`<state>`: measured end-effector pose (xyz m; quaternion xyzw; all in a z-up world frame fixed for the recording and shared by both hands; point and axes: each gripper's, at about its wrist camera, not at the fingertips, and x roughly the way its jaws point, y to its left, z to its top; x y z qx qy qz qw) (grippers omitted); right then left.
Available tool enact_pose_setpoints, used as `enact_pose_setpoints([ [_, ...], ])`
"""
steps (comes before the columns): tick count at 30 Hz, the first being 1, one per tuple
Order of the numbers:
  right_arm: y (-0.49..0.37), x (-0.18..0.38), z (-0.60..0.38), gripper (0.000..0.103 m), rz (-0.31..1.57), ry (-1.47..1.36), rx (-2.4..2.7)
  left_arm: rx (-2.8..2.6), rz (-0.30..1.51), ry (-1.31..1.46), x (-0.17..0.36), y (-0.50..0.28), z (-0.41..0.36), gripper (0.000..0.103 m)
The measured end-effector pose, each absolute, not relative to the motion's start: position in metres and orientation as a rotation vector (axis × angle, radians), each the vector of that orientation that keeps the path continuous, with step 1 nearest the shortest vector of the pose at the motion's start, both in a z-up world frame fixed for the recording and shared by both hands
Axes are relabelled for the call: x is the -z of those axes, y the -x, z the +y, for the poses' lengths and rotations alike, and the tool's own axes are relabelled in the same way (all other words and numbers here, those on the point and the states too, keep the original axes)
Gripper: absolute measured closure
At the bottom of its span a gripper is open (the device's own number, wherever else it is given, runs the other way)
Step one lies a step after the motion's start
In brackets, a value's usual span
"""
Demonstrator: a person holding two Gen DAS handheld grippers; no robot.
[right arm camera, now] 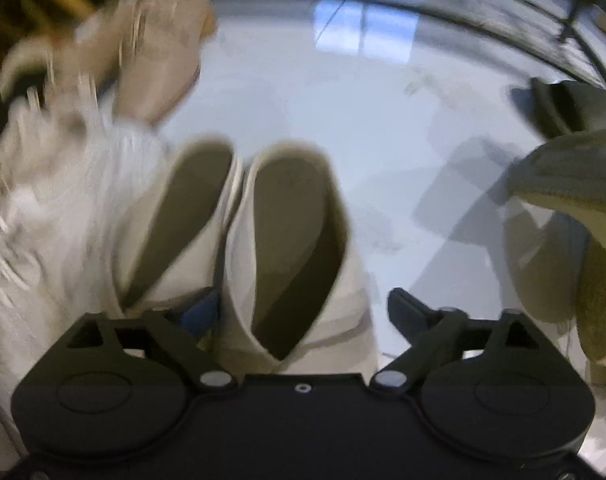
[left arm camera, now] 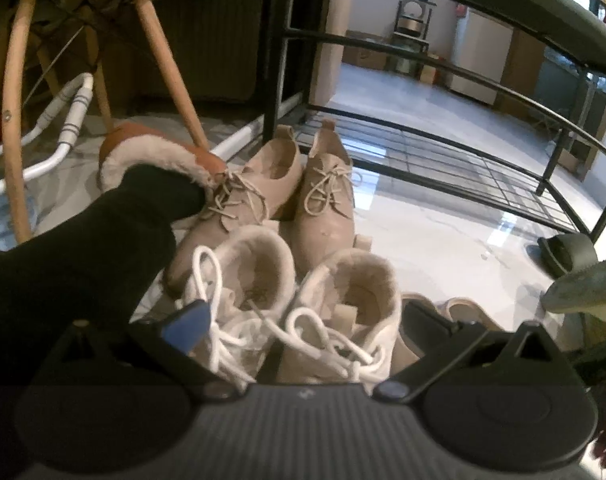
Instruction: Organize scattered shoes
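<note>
Left wrist view: going left to right, a black-sleeved leg in a tan fur-cuffed slipper [left arm camera: 163, 160], then a pair of beige suede lace-up shoes [left arm camera: 287, 196], then a black metal shoe rack [left arm camera: 443, 152] on the glossy white floor [left arm camera: 443, 232].
Near pair: white fleece-lined lace-up sneakers [left arm camera: 295, 304] stand side by side just in front of the left gripper [left arm camera: 303, 320].
Left claw: spread wide, gripping nothing; the sneakers sit between its fingers but apart from the pads.
Right wrist view: blurred; two cream slip-on shoes [right arm camera: 243, 240] lie together on the floor.
Right claw: the right gripper [right arm camera: 299, 312] is open and empty (one cream shoe lies between its fingers, not pinched).
Handling: the sneakers look light and soft, with loose laces that could snag; the padded heel collar looks the firmest place to pinch.
Stray: a dark slide sandal [left arm camera: 567, 252] lies near the rack's right end.
</note>
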<state>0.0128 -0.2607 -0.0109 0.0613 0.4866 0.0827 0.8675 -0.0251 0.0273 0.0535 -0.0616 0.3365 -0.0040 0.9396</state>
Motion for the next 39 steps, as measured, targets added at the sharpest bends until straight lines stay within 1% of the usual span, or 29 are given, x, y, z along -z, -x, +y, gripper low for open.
enact_pose_setpoints([
  [5,0.036,-0.028,-0.332,0.000,0.895,-0.383,-0.178,0.043,0.711,0.106,-0.052,0.026,0.013,0.001],
  [7,0.076,-0.039,-0.386,0.000,0.814,-0.552,-0.127,0.070,0.729,0.084,-0.052,0.025,-0.001,0.001],
  [8,0.083,-0.038,-0.399,0.000,0.795,-0.598,-0.110,0.095,0.736,0.079,-0.054,0.023,-0.010,0.001],
  [9,0.104,-0.036,-0.423,0.000,0.749,-0.700,-0.072,0.120,0.742,0.075,-0.056,0.021,-0.019,0.001],
  [12,0.165,-0.013,-0.483,0.000,0.556,-1.010,0.030,0.215,0.732,0.092,-0.065,0.015,-0.057,0.001],
  [14,0.187,-0.002,-0.493,0.000,0.451,-1.089,0.075,0.278,0.735,0.100,-0.072,0.010,-0.085,0.001],
  [16,0.206,0.018,-0.511,0.000,0.319,-1.275,0.065,0.353,0.748,0.093,-0.083,0.004,-0.125,0.001],
  [17,0.207,0.022,-0.517,0.000,0.291,-1.300,0.052,0.373,0.742,0.086,-0.086,0.004,-0.135,0.001],
  [18,0.207,0.027,-0.526,0.000,0.237,-1.333,0.049,0.420,0.721,0.063,-0.093,0.004,-0.161,0.001],
  [19,0.206,0.029,-0.530,0.000,0.232,-1.347,0.053,0.444,0.699,0.036,-0.098,0.006,-0.176,0.001],
  [21,0.201,0.038,-0.536,0.000,0.244,-1.398,0.037,0.523,0.566,-0.144,-0.112,0.017,-0.240,0.001],
  [24,0.194,0.042,-0.543,0.000,0.254,-1.431,0.002,0.557,0.366,-0.396,-0.109,0.036,-0.302,0.001],
  [26,0.196,0.045,-0.543,0.000,0.247,-1.440,-0.021,0.567,0.315,-0.469,-0.101,0.038,-0.327,0.001],
  [27,0.196,0.048,-0.546,0.000,0.237,-1.462,-0.039,0.571,0.296,-0.501,-0.097,0.038,-0.339,0.001],
  [30,0.202,0.056,-0.552,0.000,0.189,-1.533,-0.079,0.567,0.365,-0.502,-0.086,0.023,-0.363,0.001],
  [32,0.204,0.058,-0.554,0.000,0.176,-1.559,-0.093,0.565,0.375,-0.484,-0.082,0.017,-0.368,0.002],
  [33,0.203,0.059,-0.556,0.000,0.177,-1.565,-0.094,0.582,0.369,-0.461,-0.080,0.014,-0.367,0.013],
  [34,0.202,0.059,-0.556,0.000,0.183,-1.566,-0.095,0.601,0.375,-0.453,-0.080,0.013,-0.365,0.022],
  [35,0.202,0.059,-0.557,0.000,0.188,-1.568,-0.093,0.636,0.397,-0.436,-0.079,0.009,-0.362,0.045],
  [36,0.201,0.060,-0.557,0.000,0.197,-1.571,-0.091,0.656,0.424,-0.413,-0.080,0.005,-0.358,0.061],
  [38,0.200,0.060,-0.557,0.000,0.206,-1.575,-0.091,0.648,0.461,-0.383,-0.079,0.002,-0.350,0.071],
  [39,0.200,0.060,-0.557,0.000,0.207,-1.577,-0.090,0.645,0.468,-0.371,-0.080,0.002,-0.347,0.073],
])
